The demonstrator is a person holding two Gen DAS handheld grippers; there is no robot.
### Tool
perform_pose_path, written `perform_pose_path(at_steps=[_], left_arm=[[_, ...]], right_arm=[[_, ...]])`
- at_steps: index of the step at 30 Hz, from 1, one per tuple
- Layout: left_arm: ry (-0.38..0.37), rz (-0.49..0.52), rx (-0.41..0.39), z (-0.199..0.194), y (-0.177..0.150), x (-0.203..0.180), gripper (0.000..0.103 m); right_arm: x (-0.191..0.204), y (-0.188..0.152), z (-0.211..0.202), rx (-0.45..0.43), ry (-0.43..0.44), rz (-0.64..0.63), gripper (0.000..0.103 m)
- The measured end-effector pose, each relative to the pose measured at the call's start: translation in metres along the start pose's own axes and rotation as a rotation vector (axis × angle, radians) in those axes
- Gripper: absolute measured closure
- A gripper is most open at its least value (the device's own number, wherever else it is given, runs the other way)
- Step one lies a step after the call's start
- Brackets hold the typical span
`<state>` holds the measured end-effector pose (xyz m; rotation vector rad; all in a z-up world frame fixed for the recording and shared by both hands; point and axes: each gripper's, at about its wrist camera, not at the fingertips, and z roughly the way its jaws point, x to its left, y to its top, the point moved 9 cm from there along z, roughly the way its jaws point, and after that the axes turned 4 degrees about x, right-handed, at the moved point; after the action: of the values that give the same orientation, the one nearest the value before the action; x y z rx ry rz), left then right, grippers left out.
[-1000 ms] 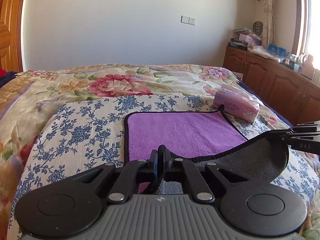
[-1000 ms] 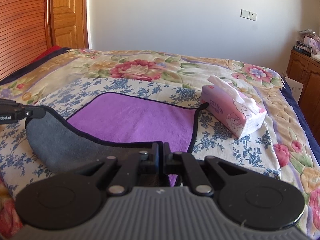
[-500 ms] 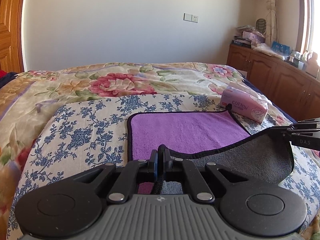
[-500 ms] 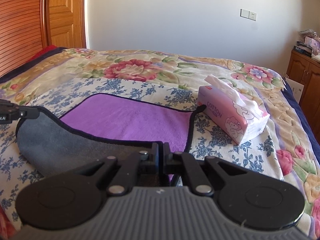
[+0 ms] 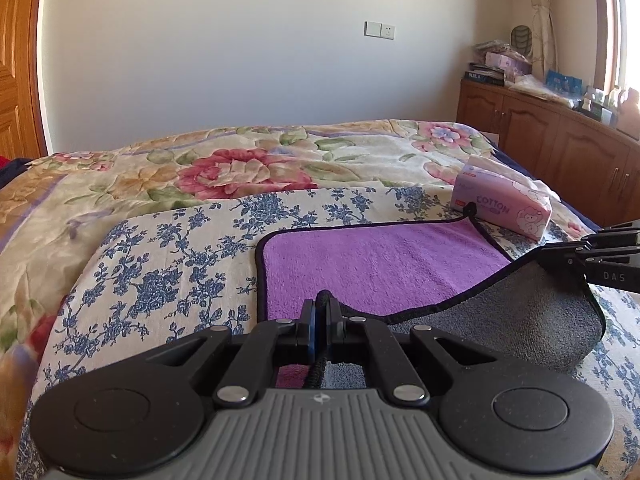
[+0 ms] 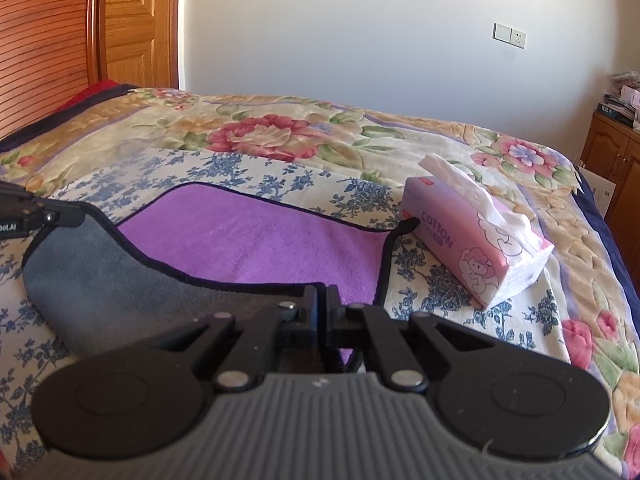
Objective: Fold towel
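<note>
A purple towel (image 5: 372,260) with a grey underside and black hem lies on the bed. It also shows in the right wrist view (image 6: 260,244). Its near edge is lifted and curls forward, grey side (image 5: 520,320) up. My left gripper (image 5: 322,312) is shut on the near left corner of the towel. My right gripper (image 6: 322,300) is shut on the near right corner. Each gripper appears at the edge of the other's view, the right one (image 5: 592,258) and the left one (image 6: 36,214), holding the hem taut between them.
A pink tissue pack (image 5: 502,206) sits by the towel's far right corner, also in the right wrist view (image 6: 476,240). The towel rests on a blue-flowered cloth (image 5: 168,272) over a floral bedspread (image 5: 240,168). Wooden cabinets (image 5: 560,140) stand at right, a wooden door (image 6: 128,28) at left.
Both grippers have carried the lifted near edge forward over the towel. The grey underside shows more and less of the purple face is exposed. The tissue pack looks nearer.
</note>
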<state>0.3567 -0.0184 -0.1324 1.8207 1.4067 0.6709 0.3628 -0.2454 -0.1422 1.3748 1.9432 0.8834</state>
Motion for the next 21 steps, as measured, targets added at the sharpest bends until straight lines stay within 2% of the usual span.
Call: perform_pose_path(at_steps=[21], left_arm=[[0.008,0.029,-0.022,0.021,0.021,0.005,0.097]], right_arm=[[-0.004,0.017,0.015,-0.026,-0.009,-0.043,0.099]])
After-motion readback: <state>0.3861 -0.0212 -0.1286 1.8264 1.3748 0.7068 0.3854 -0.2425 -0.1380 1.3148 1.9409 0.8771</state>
